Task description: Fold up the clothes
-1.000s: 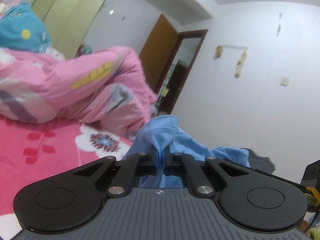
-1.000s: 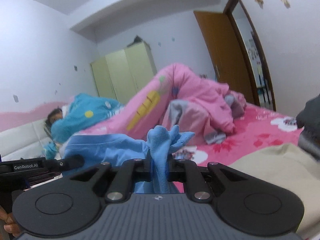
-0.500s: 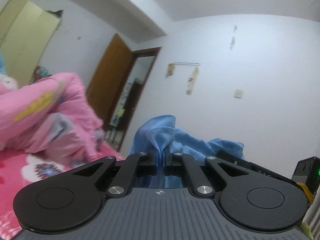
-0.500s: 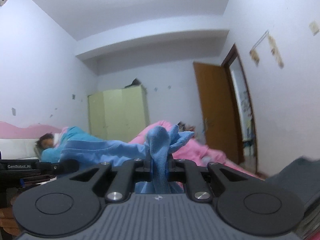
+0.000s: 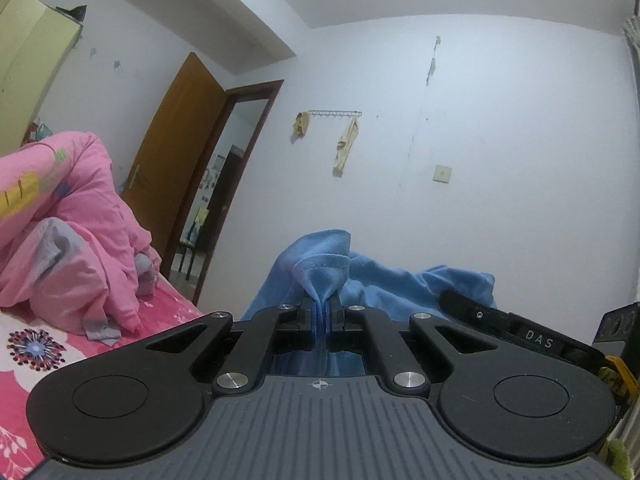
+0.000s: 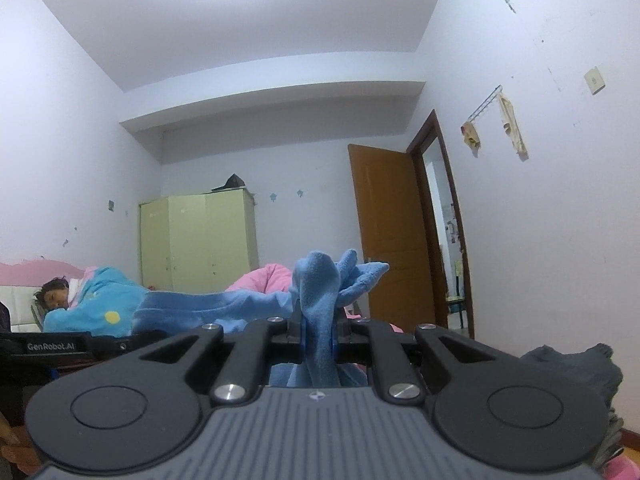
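Gripping the soft, light blue fleece garment (image 5: 320,276) bunched in both clamped grippers, left gripper (image 5: 322,312) and right gripper (image 6: 318,320), you should expect limp sagging; hold hemmed edges.

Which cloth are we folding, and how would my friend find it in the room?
Start at the bed with the pink quilt heaped on it. In front of it, both grippers hold the same piece: the left gripper and the right gripper each pinch a bunch of the blue fleece garment. It is the only plain sky-blue fuzzy cloth, unlike the pink quilt or the dark grey clothes nearby.
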